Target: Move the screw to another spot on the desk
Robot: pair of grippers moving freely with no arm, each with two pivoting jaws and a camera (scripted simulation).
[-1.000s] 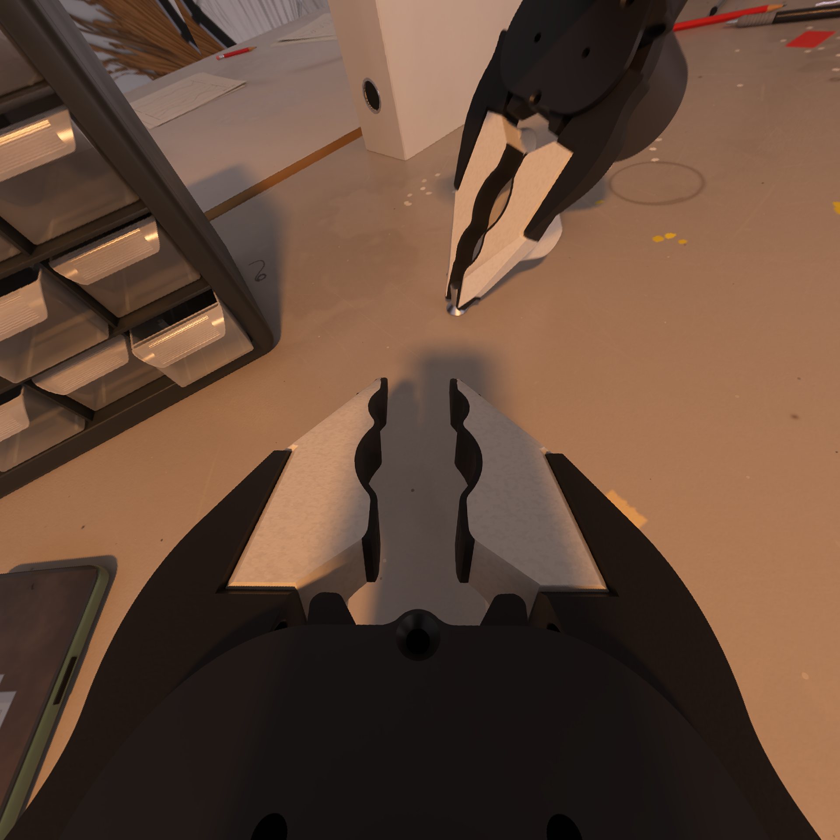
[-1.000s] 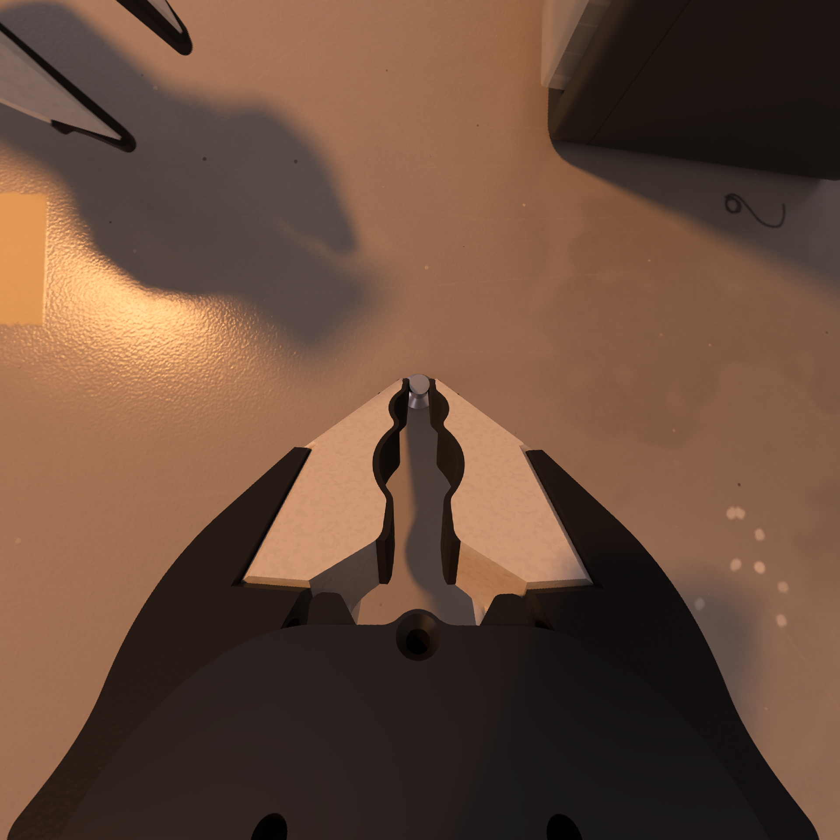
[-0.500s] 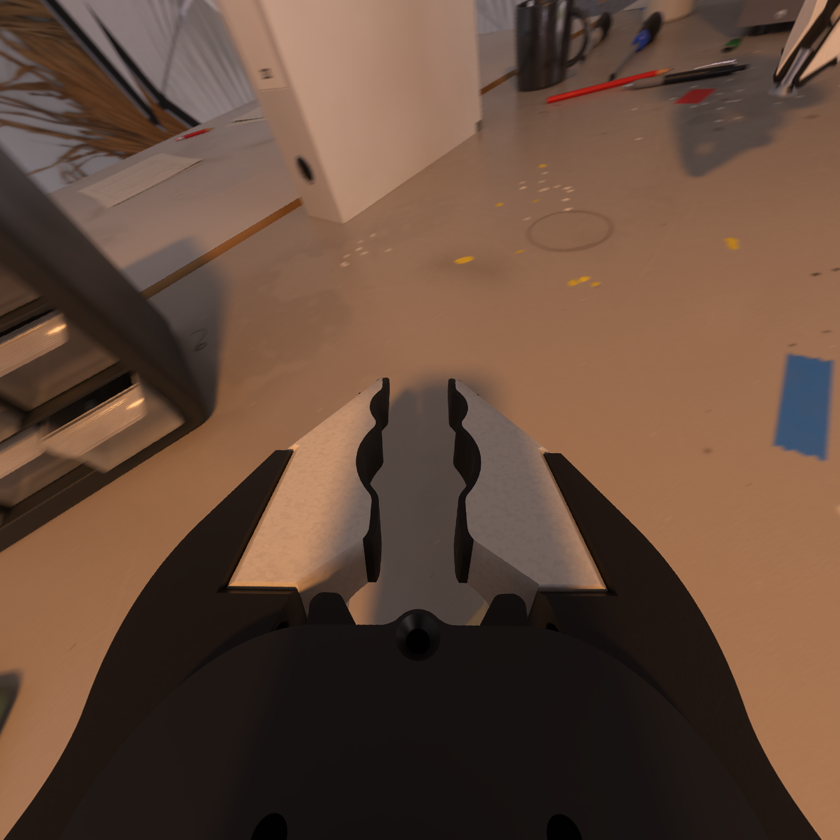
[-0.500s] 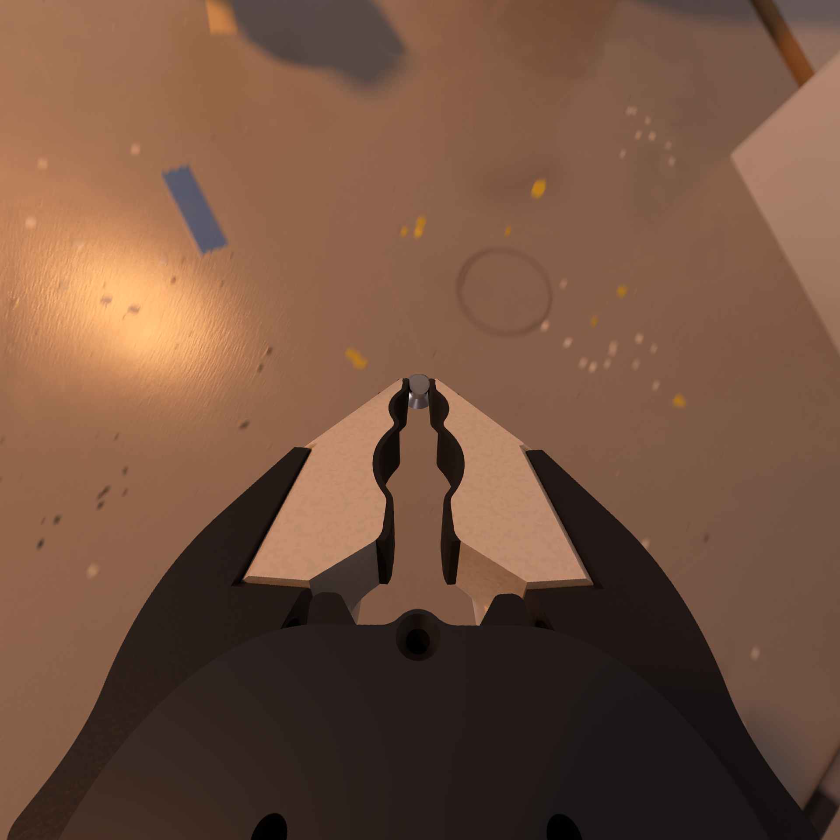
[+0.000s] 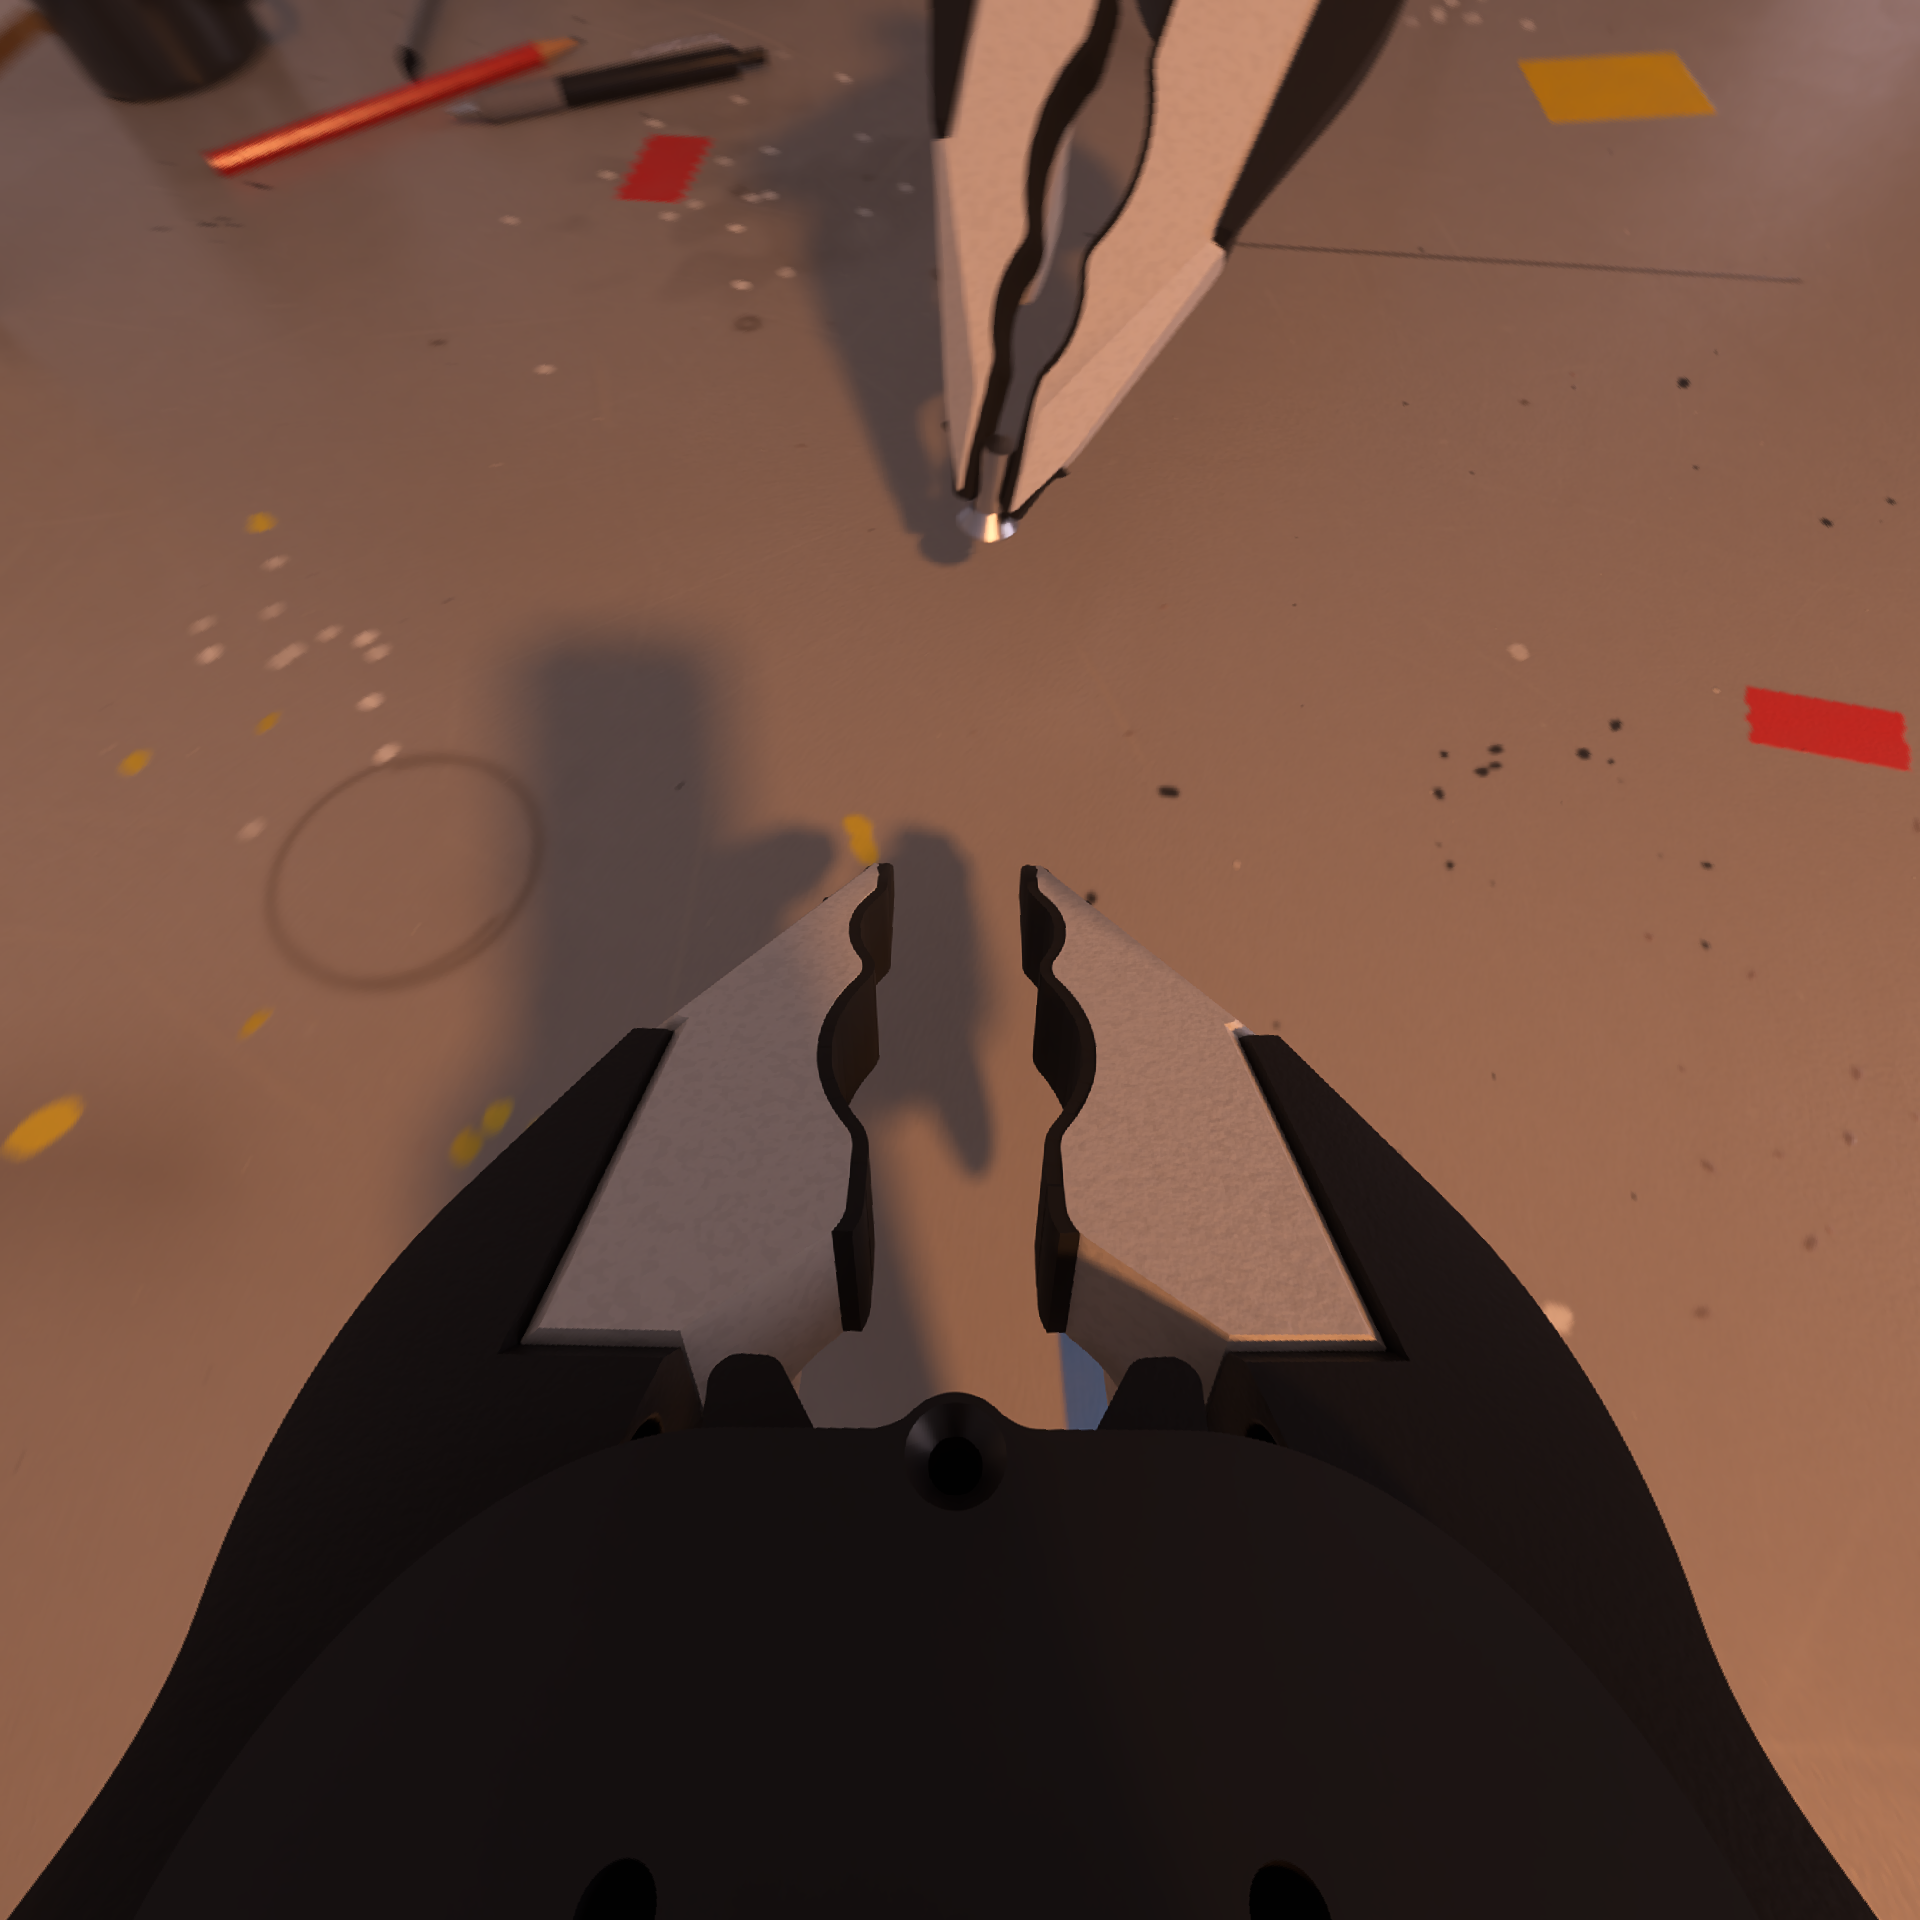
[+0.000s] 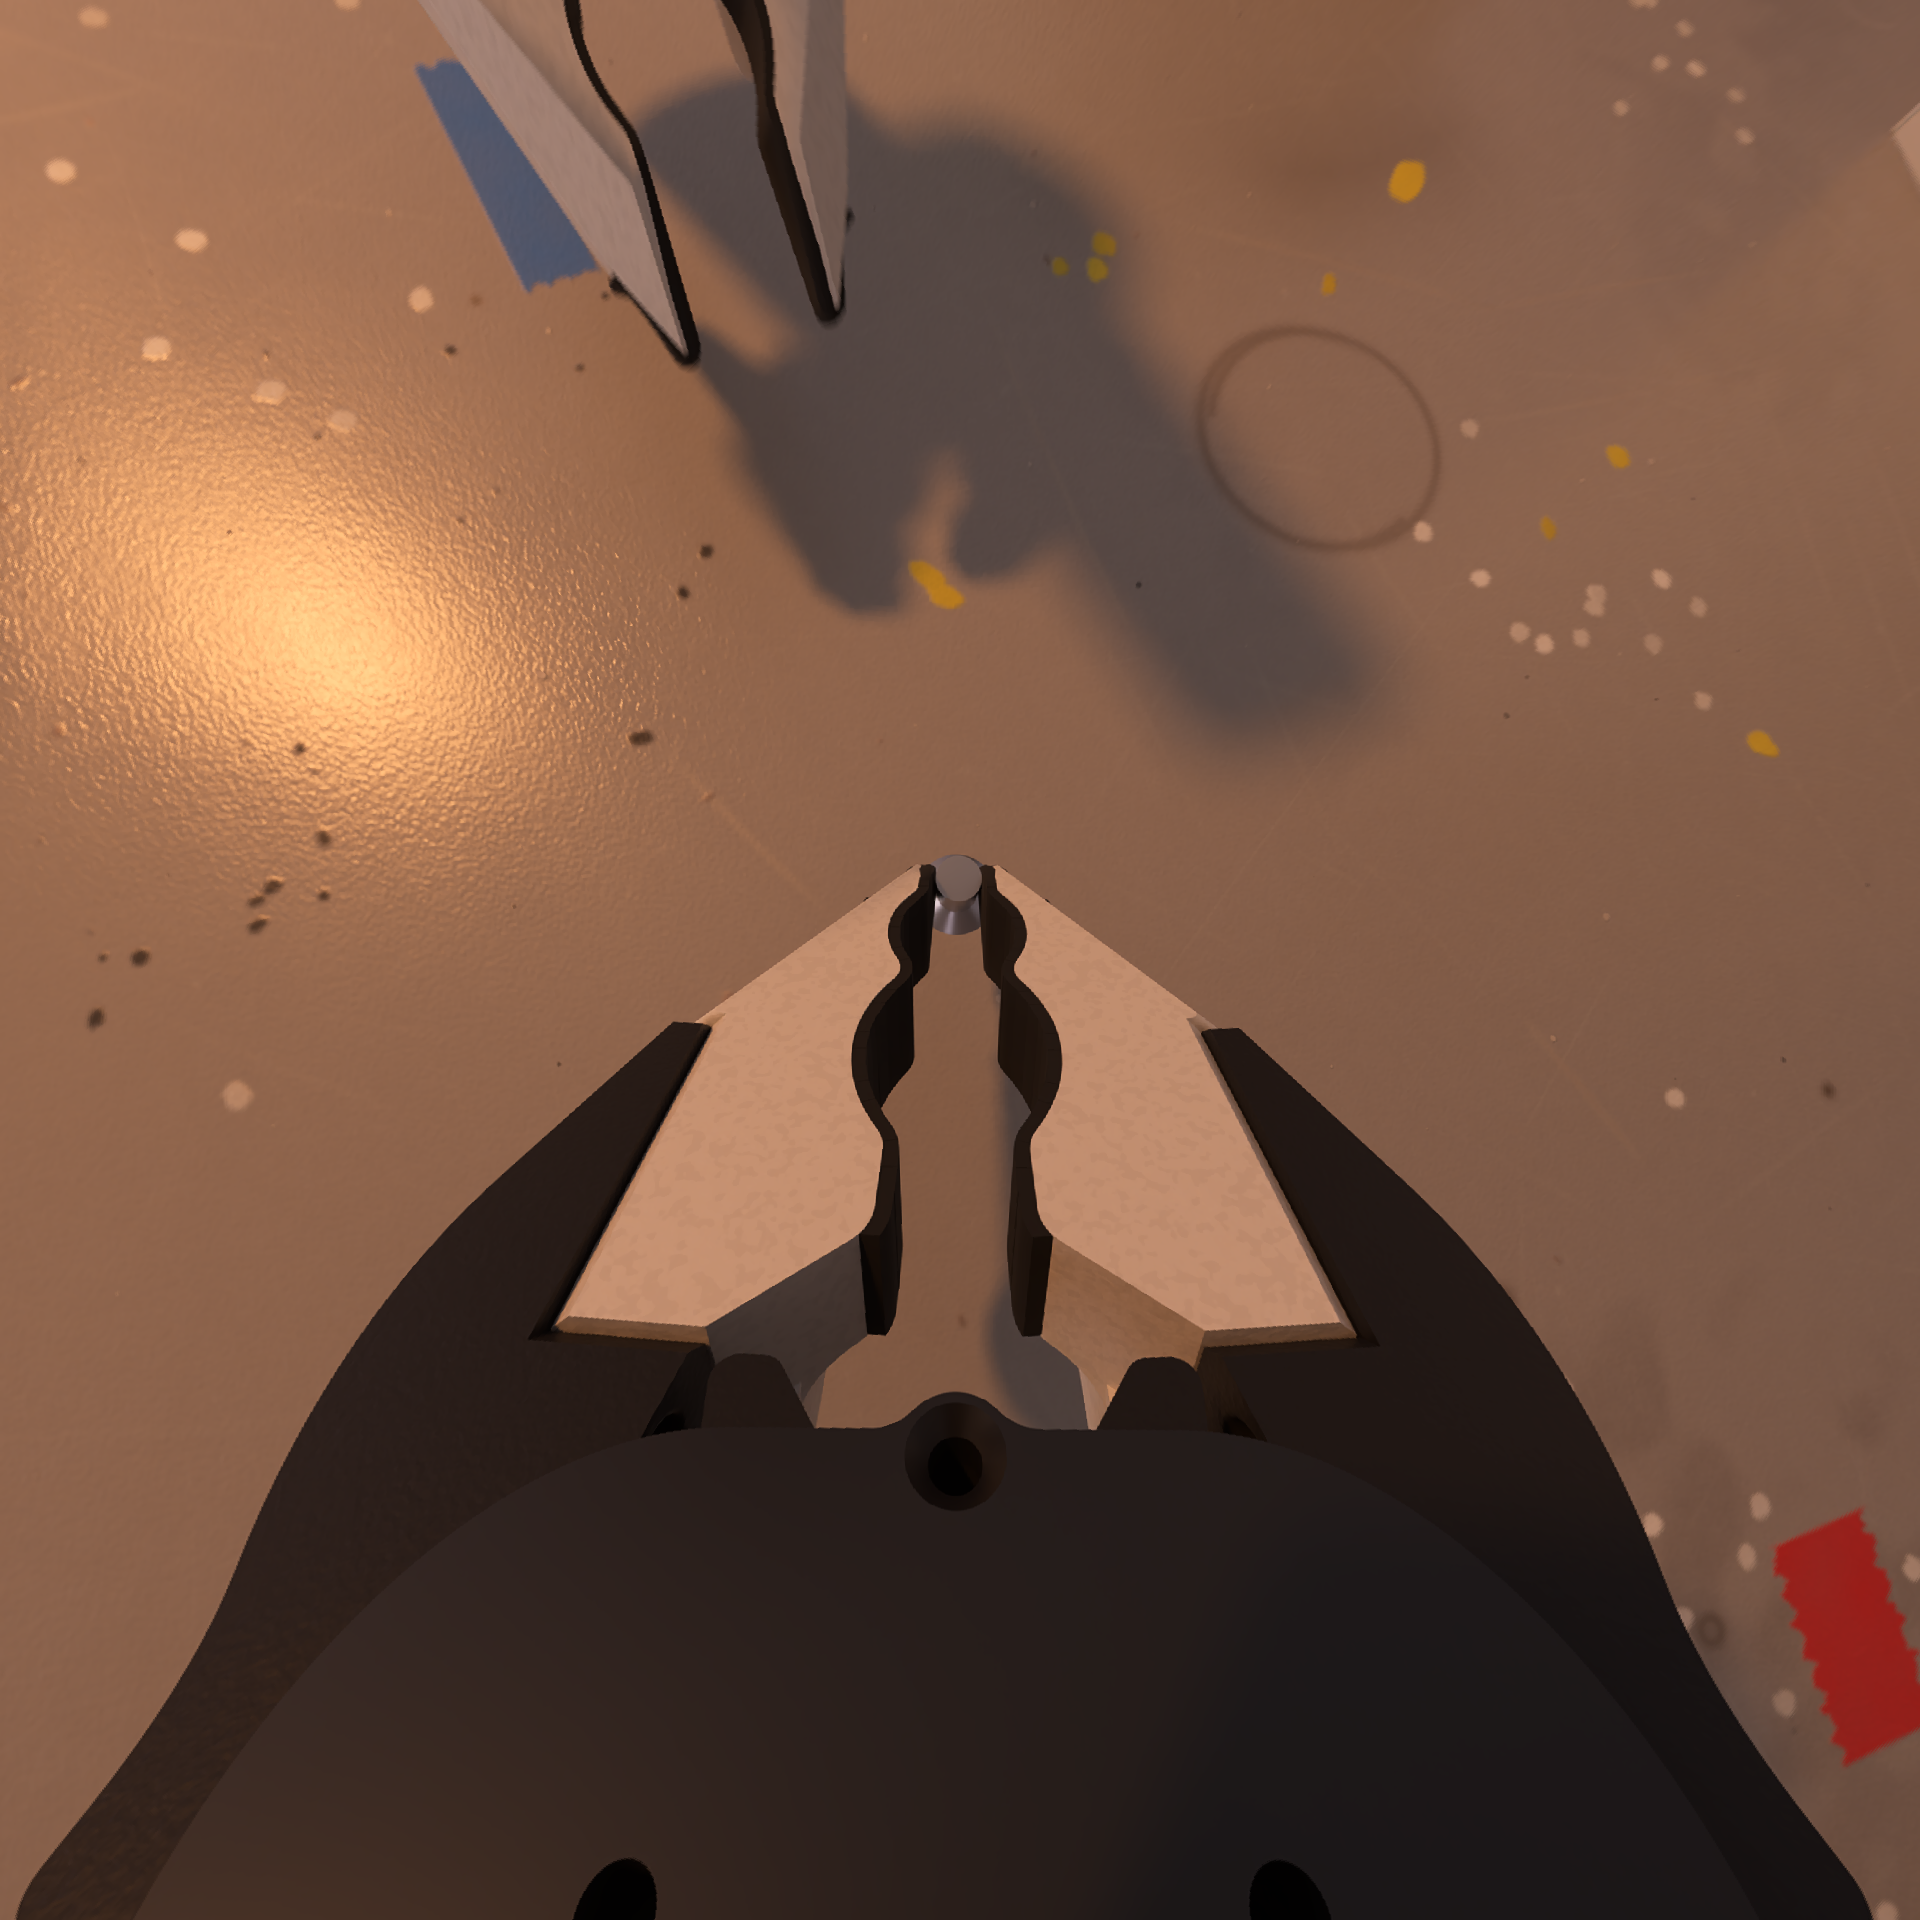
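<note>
Left gripper (image 5: 954, 883): fingers spread, empty, hovering over the speckled tan desk (image 5: 1455, 987). Beyond it, right gripper (image 5: 995, 499) pinches the small silver flat-headed metal screw (image 5: 992, 523) at its tips, head at or just above the desk. Step judged: set-down. Next: touch down, part fingers, lift straight.

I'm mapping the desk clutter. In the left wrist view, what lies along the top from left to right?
Dark mug → red pencil → black pen → right claw pinching the screw → yellow tape patch.
</note>
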